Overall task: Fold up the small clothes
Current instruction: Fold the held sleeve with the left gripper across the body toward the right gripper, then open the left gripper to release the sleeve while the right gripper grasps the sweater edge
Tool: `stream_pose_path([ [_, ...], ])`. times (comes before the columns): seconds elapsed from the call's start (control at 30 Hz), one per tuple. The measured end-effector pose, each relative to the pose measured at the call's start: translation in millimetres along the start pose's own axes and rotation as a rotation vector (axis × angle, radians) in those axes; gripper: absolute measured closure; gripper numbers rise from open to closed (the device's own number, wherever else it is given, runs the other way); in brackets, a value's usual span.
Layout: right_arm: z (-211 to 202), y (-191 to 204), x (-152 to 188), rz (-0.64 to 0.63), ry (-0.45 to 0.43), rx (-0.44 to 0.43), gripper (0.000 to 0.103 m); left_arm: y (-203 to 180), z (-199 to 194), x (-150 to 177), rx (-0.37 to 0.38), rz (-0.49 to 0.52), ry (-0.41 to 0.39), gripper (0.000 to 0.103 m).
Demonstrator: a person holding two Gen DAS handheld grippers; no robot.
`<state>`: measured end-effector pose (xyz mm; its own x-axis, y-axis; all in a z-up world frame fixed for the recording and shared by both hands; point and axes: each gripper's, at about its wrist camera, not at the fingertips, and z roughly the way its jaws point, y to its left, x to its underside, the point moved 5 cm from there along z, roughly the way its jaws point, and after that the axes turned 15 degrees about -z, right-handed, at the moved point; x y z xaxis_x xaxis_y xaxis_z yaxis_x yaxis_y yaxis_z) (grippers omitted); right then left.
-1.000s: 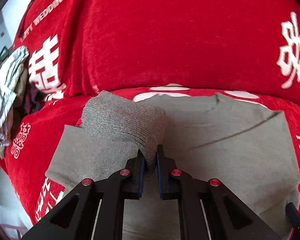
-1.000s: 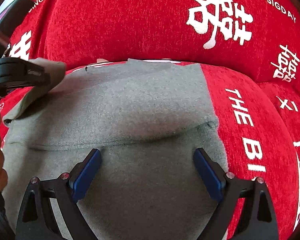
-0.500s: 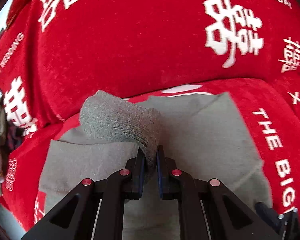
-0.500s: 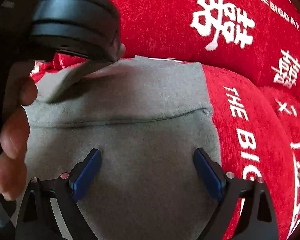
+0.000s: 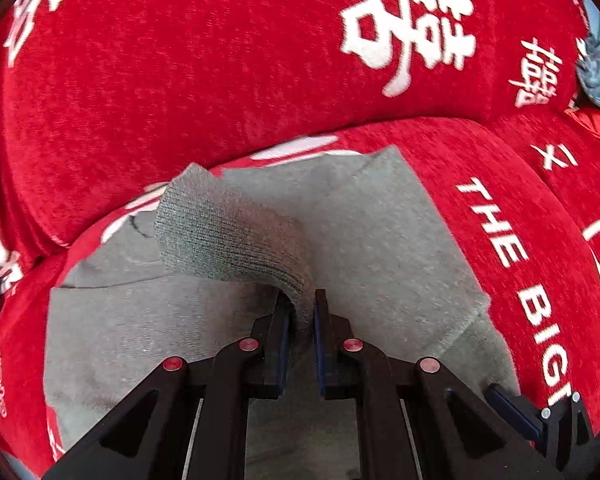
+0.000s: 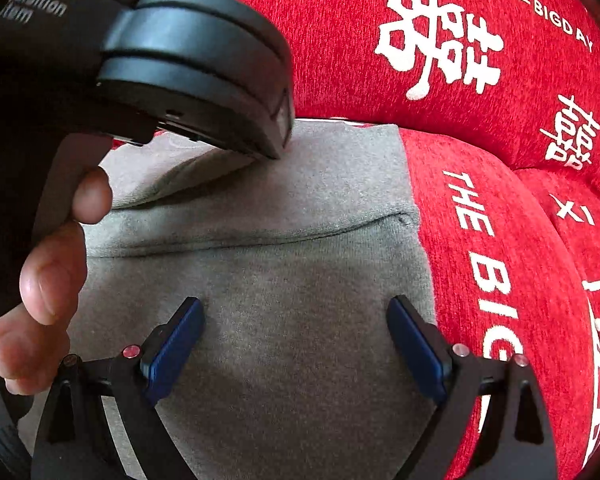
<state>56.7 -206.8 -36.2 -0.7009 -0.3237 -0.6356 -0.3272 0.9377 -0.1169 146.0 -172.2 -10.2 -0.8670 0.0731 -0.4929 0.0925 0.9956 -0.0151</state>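
The grey garment [image 5: 380,248] lies spread flat on the red sofa cover [image 5: 220,60], near the seat's front edge. The left gripper [image 5: 300,312] is clamped on its ribbed cuff [image 5: 228,236], lifted over the body. The right gripper [image 6: 296,332] hangs spread wide above the cloth, seemingly not touching. Soft, light knit, it will droop and slide, so hems and cuffs are best pinched.

Support: red sofa [image 6: 500,240], white lettering | On seat: grey garment [image 6: 300,280] spread flat | Far right: blue-grey cloth [image 5: 598,68]
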Motion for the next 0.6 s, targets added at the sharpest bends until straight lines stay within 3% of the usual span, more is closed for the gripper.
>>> stream_pose_path([
  [0.33,-5,13,6,-0.021,-0.006,0.025,0.009,-9,11,9,0.069,0.050,0.081,0.088],
  [0.4,-5,14,6,-0.021,-0.006,0.024,0.009,-11,12,11,0.087,0.059,0.099,0.052],
  [0.43,-5,14,6,-0.021,-0.007,0.024,0.009,-10,12,11,0.090,0.059,0.103,0.017],
  [0.47,-5,15,6,-0.019,-0.008,0.023,0.009,-8,10,11,0.081,0.054,0.088,0.004],
  [0.53,-6,15,6,-0.013,-0.011,0.016,0.008,-3,2,9,0.066,0.044,0.027,0.004],
  [0.6,-5,15,6,-0.012,-0.013,0.007,0.007,2,-3,9,0.096,0.032,0.033,0.004],
])
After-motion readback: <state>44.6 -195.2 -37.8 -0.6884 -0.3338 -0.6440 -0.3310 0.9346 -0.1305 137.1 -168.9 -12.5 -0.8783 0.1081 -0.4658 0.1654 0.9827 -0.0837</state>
